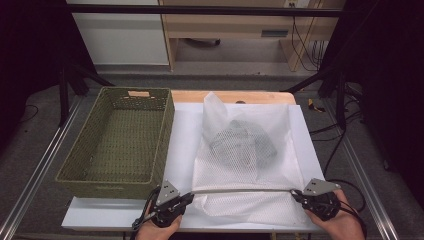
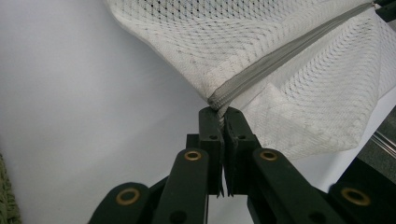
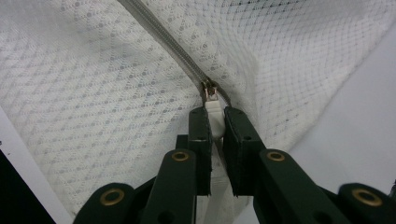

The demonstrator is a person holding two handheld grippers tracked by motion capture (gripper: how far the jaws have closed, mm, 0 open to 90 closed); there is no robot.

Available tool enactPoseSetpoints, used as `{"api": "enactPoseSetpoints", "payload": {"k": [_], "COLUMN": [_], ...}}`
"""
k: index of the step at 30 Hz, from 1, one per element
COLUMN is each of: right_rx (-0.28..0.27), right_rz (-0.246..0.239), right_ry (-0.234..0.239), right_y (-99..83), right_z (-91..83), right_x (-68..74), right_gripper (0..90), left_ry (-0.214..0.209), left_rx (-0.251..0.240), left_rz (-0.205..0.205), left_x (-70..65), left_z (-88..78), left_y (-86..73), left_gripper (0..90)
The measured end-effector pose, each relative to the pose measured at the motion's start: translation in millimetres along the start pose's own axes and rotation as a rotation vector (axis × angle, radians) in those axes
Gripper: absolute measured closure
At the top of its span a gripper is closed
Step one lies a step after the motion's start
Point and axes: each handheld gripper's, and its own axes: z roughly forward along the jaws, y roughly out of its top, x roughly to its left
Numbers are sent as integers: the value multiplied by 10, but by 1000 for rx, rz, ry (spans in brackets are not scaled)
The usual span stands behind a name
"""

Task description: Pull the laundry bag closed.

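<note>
**Two grippers pinch a mesh bag's zipper from both ends**

While a white mesh bag (image 1: 245, 165) lies on the white table (image 1: 182, 130), the left gripper (image 1: 189, 196) and the right gripper (image 1: 295, 192) each clamp one end of its grey zipper (image 1: 242, 190), which runs taut and straight between them. In the left gripper view, the jaws stand nearly together, nipping the zipper's end (image 2: 219, 101) and the bag's corner just ahead of the tips. In the right gripper view, the jaws stand a little apart, pressed on the white pull tab (image 3: 215, 114), with the slider (image 3: 208, 87) just beyond the tips. A dark folded garment (image 1: 245, 140) shows through the mesh, beyond the zipper from both grippers. A green woven basket (image 1: 120, 145) stands ahead of the left gripper, beside the bag and apart from it.
</note>
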Motion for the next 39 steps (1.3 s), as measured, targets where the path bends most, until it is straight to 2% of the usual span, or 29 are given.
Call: {"api": "enactPoseSetpoints", "payload": {"k": [5, 9, 13, 21, 24, 31, 34, 39], "right_rx": [18, -5, 0, 8, -6, 28, 27, 46], "right_rz": [-6, -7, -1, 14, 22, 5, 20, 35], "right_ry": [-18, -23, -15, -29, -16, -21, -11, -23], "right_y": [9, 29, 12, -20, -31, -44, -76, -154], "right_z": [-77, -157, -140, -149, -158, -144, -154, -171], "right_x": [15, 14, 1, -54, -82, -90, -124, -187], "right_gripper": [818, 818, 818, 818, 818, 818, 818, 818], "left_ry": [4, 1, 0, -2, -4, 10, 12, 19], "left_rx": [-3, -5, -1, 0, -1, -11, -8, -9], "left_rz": [-10, -10, -7, -2, -2, -14, -16, -23], "left_x": [26, 23, 10, -15, -18, -4, 4, 20], "left_z": [-9, -6, -1, 14, 10, -12, -13, -11], "left_y": [-2, -3, -2, -5, 2, 5, 2, -6], "left_gripper": [875, 875, 875, 876, 876, 878, 878, 878]}}
